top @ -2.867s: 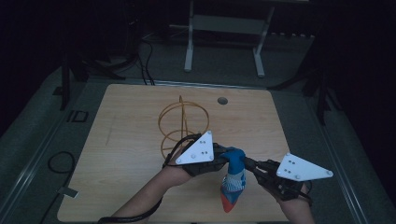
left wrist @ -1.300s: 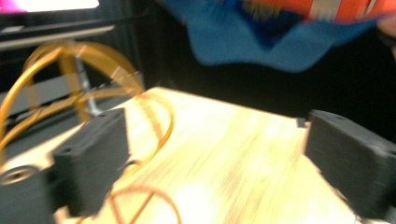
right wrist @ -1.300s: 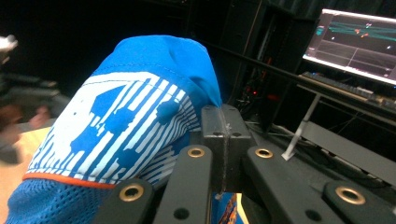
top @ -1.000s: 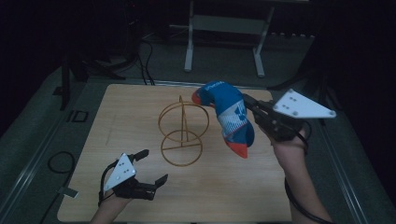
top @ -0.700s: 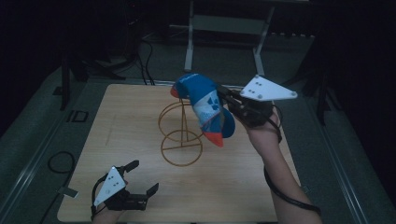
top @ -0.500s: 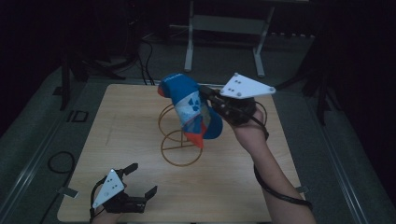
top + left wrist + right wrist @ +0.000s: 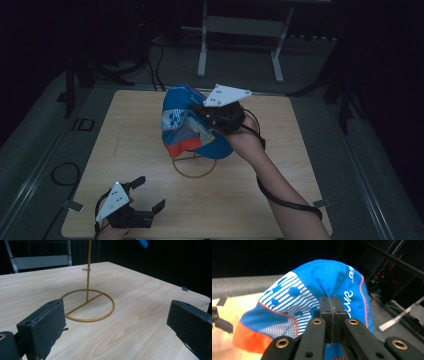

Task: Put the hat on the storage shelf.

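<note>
The right gripper (image 7: 200,111) pinches the cap (image 7: 187,125) over the stand (image 7: 194,165) — lower it centred on the post; the left gripper (image 7: 149,195) waits spread, empty.

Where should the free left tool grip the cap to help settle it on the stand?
Probably the orange brim. It hangs low on the cap, facing the left tool, thin enough for its open jaws. Come from the near side, below; the right tool already pinches the crown over the stand.
</note>
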